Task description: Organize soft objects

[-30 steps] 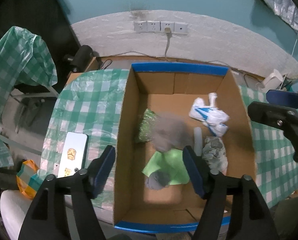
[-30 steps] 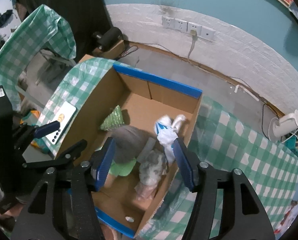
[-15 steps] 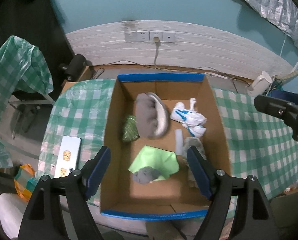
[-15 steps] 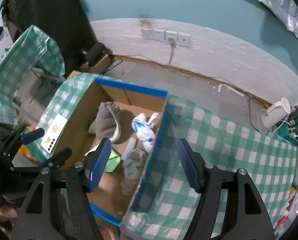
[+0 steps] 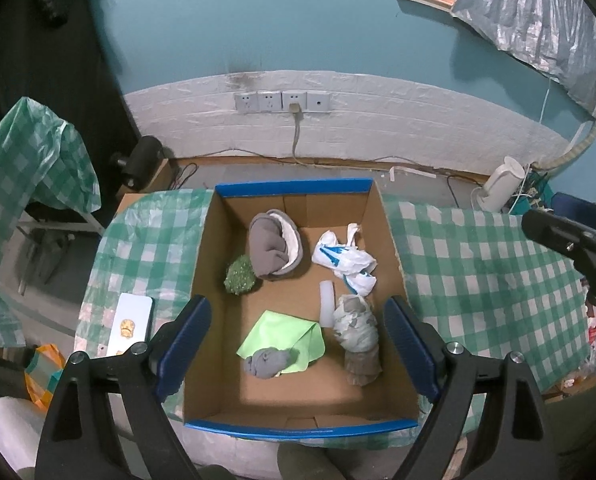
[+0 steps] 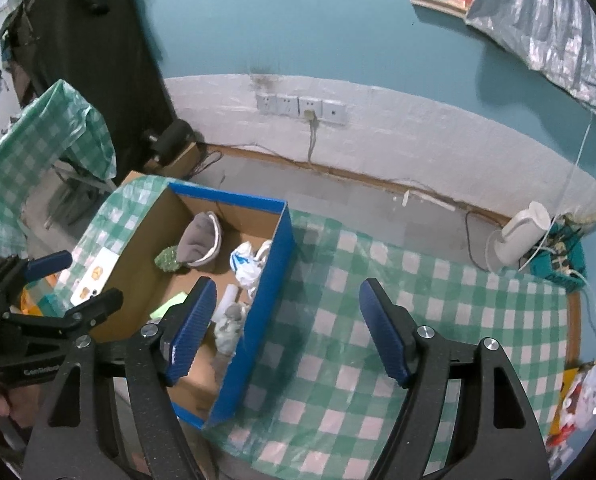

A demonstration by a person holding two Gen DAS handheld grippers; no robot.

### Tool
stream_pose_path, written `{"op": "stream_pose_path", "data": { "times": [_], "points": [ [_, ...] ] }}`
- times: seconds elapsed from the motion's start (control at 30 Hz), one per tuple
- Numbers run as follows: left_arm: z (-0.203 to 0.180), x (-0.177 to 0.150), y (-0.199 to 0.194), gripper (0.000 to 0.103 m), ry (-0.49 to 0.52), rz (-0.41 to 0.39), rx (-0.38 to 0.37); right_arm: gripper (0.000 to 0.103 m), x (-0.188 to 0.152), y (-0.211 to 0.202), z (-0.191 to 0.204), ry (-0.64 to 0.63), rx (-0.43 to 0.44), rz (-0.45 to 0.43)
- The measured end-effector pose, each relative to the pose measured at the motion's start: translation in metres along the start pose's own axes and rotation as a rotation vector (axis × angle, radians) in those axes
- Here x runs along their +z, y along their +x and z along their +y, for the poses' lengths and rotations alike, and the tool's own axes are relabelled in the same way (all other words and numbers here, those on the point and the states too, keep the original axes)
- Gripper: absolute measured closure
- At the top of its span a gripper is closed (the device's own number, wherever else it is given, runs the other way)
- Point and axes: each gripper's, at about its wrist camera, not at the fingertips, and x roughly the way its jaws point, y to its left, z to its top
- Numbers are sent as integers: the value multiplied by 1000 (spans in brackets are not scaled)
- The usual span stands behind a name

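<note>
A cardboard box with blue rim [image 5: 294, 190] [image 6: 286, 240] stands on the checked table. Inside lie a grey slipper [image 5: 272, 246] [image 6: 200, 240], a green scrubby ball [image 5: 240, 276], a white-and-blue plastic bag [image 5: 343, 256] [image 6: 246, 264], a green cloth [image 5: 284, 336] with a grey sock [image 5: 268, 362] on it, a white tube [image 5: 326, 304] and a grey patterned bundle [image 5: 355, 330]. My left gripper [image 5: 298, 346] is open and empty, high above the box's near half. My right gripper [image 6: 288, 330] is open and empty, above the box's right wall and the table.
A white phone-like card [image 5: 130, 324] lies on the green checked tablecloth [image 6: 417, 300] left of the box. A white kettle [image 6: 517, 236] and cables sit at the far right. Wall sockets [image 5: 282, 101] are behind. A covered chair [image 5: 30, 160] stands left.
The grey slipper fell from the air into the box's far left and lies still. Both grippers have risen and pulled back; the right one has swung right over the table.
</note>
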Motion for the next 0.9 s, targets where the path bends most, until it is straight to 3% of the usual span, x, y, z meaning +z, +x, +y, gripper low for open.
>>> {"op": "stream_pose_path", "data": {
  "times": [0.27, 0.9],
  "points": [
    [-9, 1, -10, 14, 48, -57, 70, 25, 2, -20, 1, -25, -8, -69],
    [-7, 2, -13, 14, 40, -57, 54, 25, 3, -10, 1, -18, -9, -43]
  ]
}}
